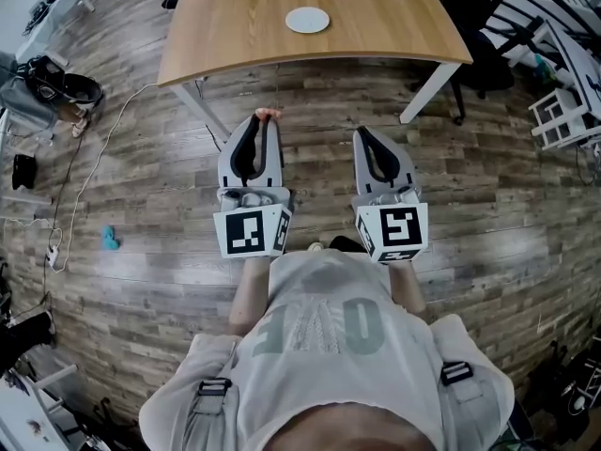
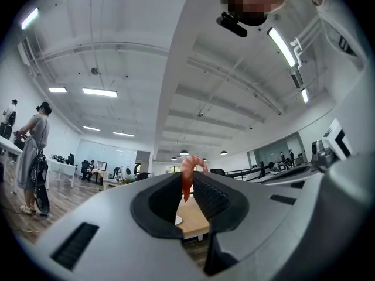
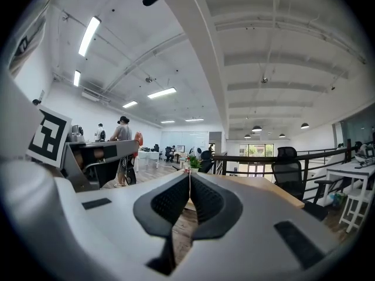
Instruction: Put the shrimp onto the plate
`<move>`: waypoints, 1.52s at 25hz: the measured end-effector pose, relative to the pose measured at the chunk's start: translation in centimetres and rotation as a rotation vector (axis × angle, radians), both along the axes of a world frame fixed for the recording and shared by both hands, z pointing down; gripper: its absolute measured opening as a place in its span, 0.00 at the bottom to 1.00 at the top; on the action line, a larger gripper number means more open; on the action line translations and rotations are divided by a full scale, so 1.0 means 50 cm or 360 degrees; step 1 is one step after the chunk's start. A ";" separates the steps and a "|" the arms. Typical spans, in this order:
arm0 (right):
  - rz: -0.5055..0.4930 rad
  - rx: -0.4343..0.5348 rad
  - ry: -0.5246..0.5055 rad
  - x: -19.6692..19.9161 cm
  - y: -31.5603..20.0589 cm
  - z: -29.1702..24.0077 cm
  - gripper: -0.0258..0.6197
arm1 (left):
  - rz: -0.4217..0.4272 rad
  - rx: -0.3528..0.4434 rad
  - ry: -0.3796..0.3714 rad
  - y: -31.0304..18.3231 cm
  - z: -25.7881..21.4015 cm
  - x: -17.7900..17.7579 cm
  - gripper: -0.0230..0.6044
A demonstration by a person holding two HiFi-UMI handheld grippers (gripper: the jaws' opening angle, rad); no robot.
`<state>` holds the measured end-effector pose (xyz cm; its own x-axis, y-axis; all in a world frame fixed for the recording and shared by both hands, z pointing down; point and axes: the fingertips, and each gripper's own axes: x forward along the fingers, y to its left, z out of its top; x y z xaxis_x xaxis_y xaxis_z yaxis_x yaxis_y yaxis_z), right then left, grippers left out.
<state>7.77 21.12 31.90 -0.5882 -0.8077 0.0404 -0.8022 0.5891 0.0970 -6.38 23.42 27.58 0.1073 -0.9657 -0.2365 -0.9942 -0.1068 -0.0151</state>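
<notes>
— Pink-orange and curled, poking up out of those tips: is that the shrimp point(image 2: 188, 177)?

— It is. The left gripper point(image 1: 266, 122) is pinching it between its two jaws, right at the tips, with the curved end sticking out above them.

— And the other one?

— The right gripper point(image 1: 365, 135) is carrying nothing. Its jaws are pressing together, and I'm seeing no gap between the pads.

— Where's the plate point(image 1: 307, 20), then?

— It's sitting near the middle of the wooden table point(image 1: 394, 26), white, with nothing lying on it. The person is standing on the plank floor point(image 1: 141, 158), back from the table's near edge. Both grippers are pointing forward over the floor, well apart from the plate.

— So how far along would you say this is?

— I'm judging the pick-up as done and the delivery as not yet begun in earnest. What's remaining is getting to the table, reaching the left gripper over the plate, lowering it, and letting the jaws part so the shrimp is resting there.
</notes>
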 end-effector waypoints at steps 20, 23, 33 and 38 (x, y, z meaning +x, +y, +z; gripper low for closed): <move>0.0065 -0.0049 -0.0057 -0.010 -0.245 0.012 0.07 | -0.0082 -0.0011 -0.0022 -0.198 -0.002 -0.056 0.14; 0.0033 -0.0072 -0.0052 -0.020 -0.301 0.027 0.07 | -0.0130 -0.0017 -0.0008 -0.246 0.003 -0.071 0.14; -0.0113 -0.0171 0.0042 -0.092 -0.546 0.058 0.07 | -0.0229 -0.0079 -0.0018 -0.491 0.009 -0.133 0.14; -0.0159 -0.0131 0.0055 -0.098 -0.644 0.056 0.07 | -0.0275 -0.0077 -0.0031 -0.605 0.002 -0.142 0.14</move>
